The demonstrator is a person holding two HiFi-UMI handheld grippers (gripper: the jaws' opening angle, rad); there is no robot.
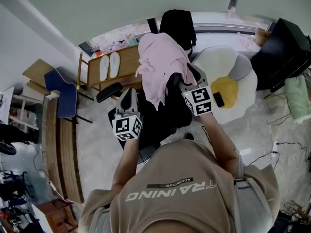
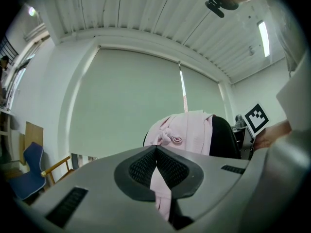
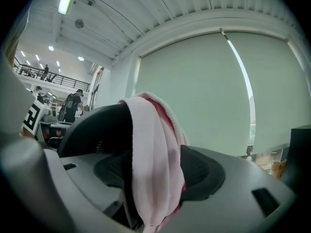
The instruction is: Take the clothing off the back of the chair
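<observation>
Left gripper view: the left gripper (image 2: 155,152) had its pads pressed together on a narrow fold of the pink garment (image 2: 189,132); the strip ran from the closed jaws up to the bulk of the cloth farther off.
Right gripper view: the right gripper (image 3: 156,165) stood with its jaws wide apart, and a thick hanging fold of the pink garment lay loosely in the gap between the pads.
Garment: it was draped over the back of the black office chair (image 1: 165,115) and hung down the near side. The left gripper was at its lower left edge and the right gripper at its right edge.
Chair: it stood just beyond both grippers, with its dark back showing beside the cloth in both gripper views.
Floor: a pale mottled floor (image 1: 252,130) spread under the chair.
Left of room: a wooden shelf (image 1: 129,59) carried a pair of white slippers (image 1: 109,65), with a blue chair (image 1: 65,93) nearer and farther left.
Right of room: a white and yellow egg-shaped cushion (image 1: 228,79) lay just beside the office chair.
Far side: a pale roller blind (image 2: 131,106) hung under a ribbed white ceiling (image 2: 146,13).
</observation>
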